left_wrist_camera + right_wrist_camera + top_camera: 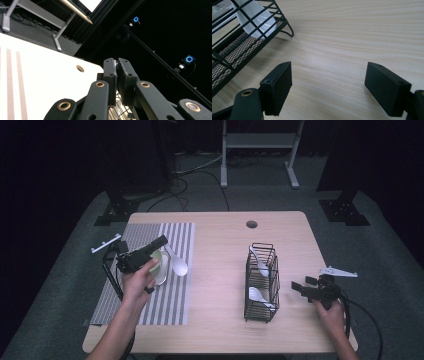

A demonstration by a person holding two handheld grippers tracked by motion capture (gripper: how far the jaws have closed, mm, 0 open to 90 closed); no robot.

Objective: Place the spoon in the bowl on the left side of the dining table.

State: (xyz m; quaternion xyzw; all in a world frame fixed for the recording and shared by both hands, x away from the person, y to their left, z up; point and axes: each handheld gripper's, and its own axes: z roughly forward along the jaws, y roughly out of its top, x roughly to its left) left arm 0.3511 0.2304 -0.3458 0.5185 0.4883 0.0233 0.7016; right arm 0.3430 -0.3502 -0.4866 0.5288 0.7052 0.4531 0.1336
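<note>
My left gripper (163,241) hovers over the striped mat (160,310), tilted up, with its jaws shut (116,61). A white spoon (178,266) hangs from its tips by the handle, and a pale sliver shows between the pads. Just under that hand a pale green cup (161,269) stands on the mat. A black wire basket (261,312) stands right of the table's middle with two white spoons (262,265) inside. My right gripper (296,286) rests low on the table right of the basket, open with nothing between its jaws (329,68). Beside it are the basket's corner (234,47) and one spoon (254,15).
The wooden table (220,270) has a round cable hole (251,224) near its far edge. Bare wood lies between mat and basket. On the dark floor behind stand a white frame (257,142) and black stands. Cables trail from both grippers.
</note>
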